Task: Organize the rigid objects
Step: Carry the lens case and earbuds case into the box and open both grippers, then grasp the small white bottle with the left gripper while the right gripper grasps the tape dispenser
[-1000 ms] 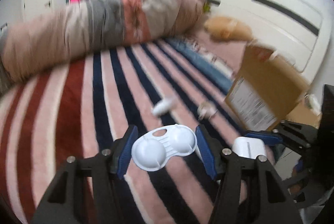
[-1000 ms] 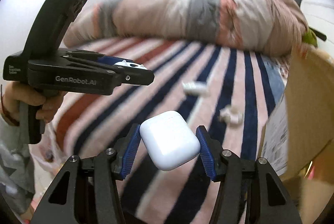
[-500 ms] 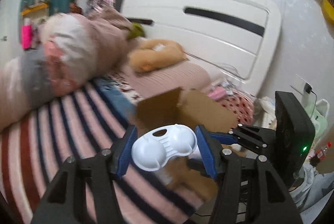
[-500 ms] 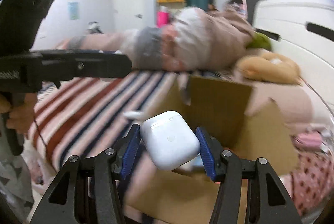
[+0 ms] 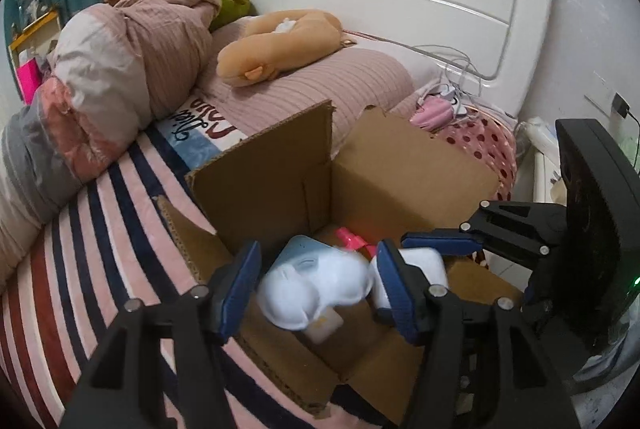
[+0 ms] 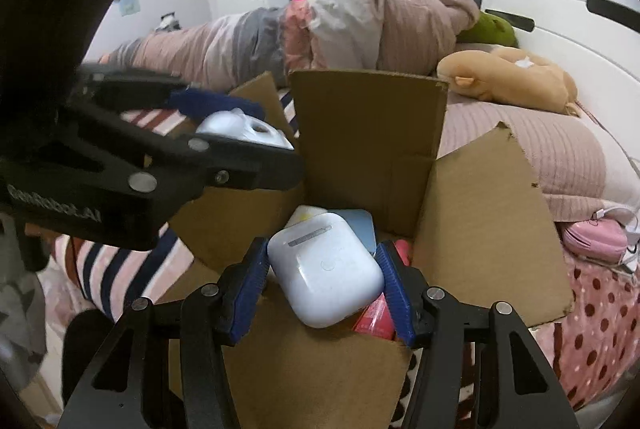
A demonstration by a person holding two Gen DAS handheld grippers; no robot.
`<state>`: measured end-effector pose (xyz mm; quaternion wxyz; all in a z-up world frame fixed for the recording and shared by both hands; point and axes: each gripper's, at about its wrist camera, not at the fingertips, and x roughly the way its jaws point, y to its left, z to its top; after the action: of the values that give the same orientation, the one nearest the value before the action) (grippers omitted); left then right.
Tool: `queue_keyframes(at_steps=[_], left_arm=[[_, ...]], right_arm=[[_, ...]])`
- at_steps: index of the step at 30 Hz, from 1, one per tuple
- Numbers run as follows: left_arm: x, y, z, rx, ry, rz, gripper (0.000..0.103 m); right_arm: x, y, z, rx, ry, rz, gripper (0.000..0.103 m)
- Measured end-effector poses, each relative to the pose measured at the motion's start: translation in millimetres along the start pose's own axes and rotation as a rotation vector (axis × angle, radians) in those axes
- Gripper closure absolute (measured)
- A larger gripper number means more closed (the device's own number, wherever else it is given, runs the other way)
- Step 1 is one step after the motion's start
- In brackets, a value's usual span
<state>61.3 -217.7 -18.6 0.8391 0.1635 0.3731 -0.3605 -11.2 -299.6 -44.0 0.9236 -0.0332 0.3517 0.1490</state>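
The white earbud case [image 6: 326, 267] sits clamped between the right gripper [image 6: 324, 283] jaws, above the open cardboard box [image 6: 368, 133]. The white two-lobed plastic piece [image 5: 316, 285] lies between the left gripper [image 5: 316, 287] jaws, blurred, so I cannot tell whether they pinch it (their gap looks wide). Below both pairs of jaws, inside the box, lie a pale blue item [image 6: 362, 225] and something red [image 6: 374, 317]. Beyond the jaws, a tan plush toy [image 5: 276, 45] rests on the bed [image 5: 100, 229].

left wrist: close above cardboard box [image 5: 400, 185], facing headboard | right wrist: same box [image 6: 368, 133], from right
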Motion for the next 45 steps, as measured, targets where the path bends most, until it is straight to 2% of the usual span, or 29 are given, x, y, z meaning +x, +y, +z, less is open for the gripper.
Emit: queue_keyframes(at_steps=[3, 5, 9, 14, 17, 21, 28, 33, 38, 43, 45], left_arm=[[0, -2, 0, 0.008, 0.014, 0.006, 0.041], [-1, -2, 0, 0.009, 0.011, 0.008, 0.037], [-13, -1, 0, -0.013, -0.005, 0.003, 0.037], [-49, 14, -6, -0.055, -0.066, 0.022, 0.036], [-78, 28, -15, -0.088, -0.107, 0.067, 0.034], [-114, 59, -40, -0.167, -0.148, 0.119, 0.034], [-147, 117, -102, -0.276, -0.161, 0.231, 0.034], [-135, 155, -143, -0.324, -0.128, 0.26, 0.034], [-97, 194, -168, -0.388, -0.094, 0.219, 0.034], [-47, 214, -171, -0.376, -0.065, 0.153, 0.034], [-23, 223, -169, -0.37, -0.054, 0.115, 0.038]], right_arm=[[2, -3, -1, 0.01, -0.007, 0.006, 0.049], [0, -5, -2, 0.034, -0.013, 0.019, 0.043], [-5, -4, 0, 0.045, -0.018, 0.013, 0.042], [-17, -1, 7, 0.069, -0.039, 0.004, 0.042], [-30, 11, 11, 0.057, -0.075, -0.005, 0.042], [-43, 34, 21, 0.038, -0.126, -0.002, 0.042], [-34, 102, 43, -0.026, -0.171, 0.091, 0.042], [-2, 149, 49, -0.077, -0.144, 0.159, 0.042], [60, 181, 48, -0.066, -0.026, 0.169, 0.042], [121, 169, 41, 0.0, 0.06, 0.06, 0.042], [144, 157, 36, 0.024, 0.081, -0.005, 0.042]])
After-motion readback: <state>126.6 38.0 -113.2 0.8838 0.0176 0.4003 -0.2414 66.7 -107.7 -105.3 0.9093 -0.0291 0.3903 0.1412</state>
